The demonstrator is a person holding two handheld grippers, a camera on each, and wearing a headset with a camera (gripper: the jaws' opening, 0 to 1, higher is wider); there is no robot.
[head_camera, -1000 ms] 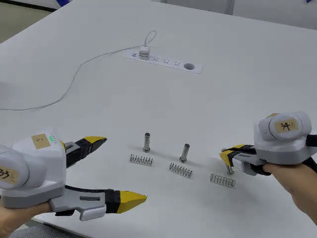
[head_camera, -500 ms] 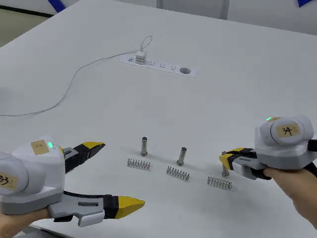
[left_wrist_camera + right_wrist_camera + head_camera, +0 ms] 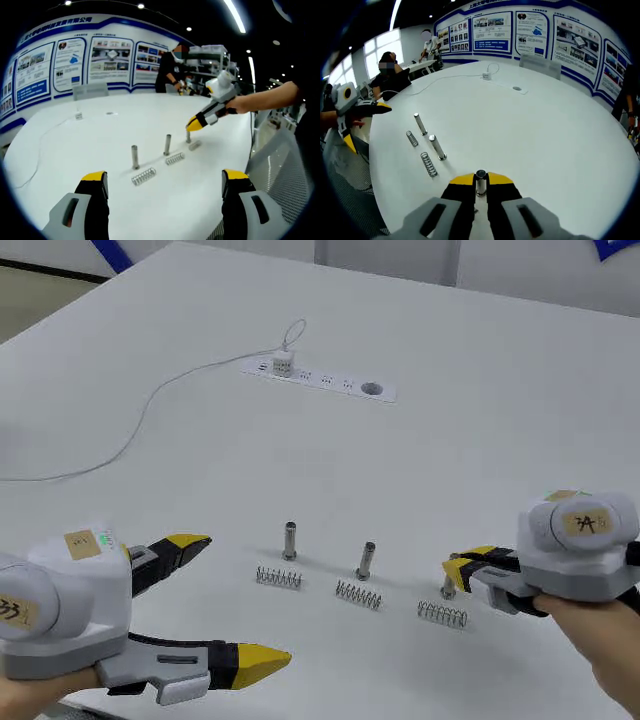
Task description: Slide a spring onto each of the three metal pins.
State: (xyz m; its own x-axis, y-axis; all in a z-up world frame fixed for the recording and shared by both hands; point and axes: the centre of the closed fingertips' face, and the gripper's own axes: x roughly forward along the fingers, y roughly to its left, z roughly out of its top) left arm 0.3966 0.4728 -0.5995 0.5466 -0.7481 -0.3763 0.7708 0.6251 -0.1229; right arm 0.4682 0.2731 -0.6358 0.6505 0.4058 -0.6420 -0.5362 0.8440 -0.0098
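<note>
Three metal pins stand in a row on the white table: left pin [image 3: 289,540], middle pin [image 3: 366,560], right pin [image 3: 448,587]. In front of each lies a spring: left spring [image 3: 278,578], middle spring [image 3: 358,594], right spring [image 3: 442,615]. My right gripper [image 3: 458,567] is shut on the right pin [image 3: 480,182], whose top shows between the yellow tips. My left gripper [image 3: 228,600] hangs open, short of the left spring [image 3: 144,175], with nothing between its jaws. In the left gripper view the right gripper [image 3: 197,122] sits at the far pin [image 3: 188,136].
A white power strip [image 3: 320,378] with a plug and a long cable [image 3: 150,405] lies at the back of the table. The table's near edge runs just below both grippers. People stand by the far side [image 3: 170,70].
The head view has shifted, so everything sits a little lower left. The right gripper stays shut at the right pin and the left gripper stays open; pins and springs have not moved.
</note>
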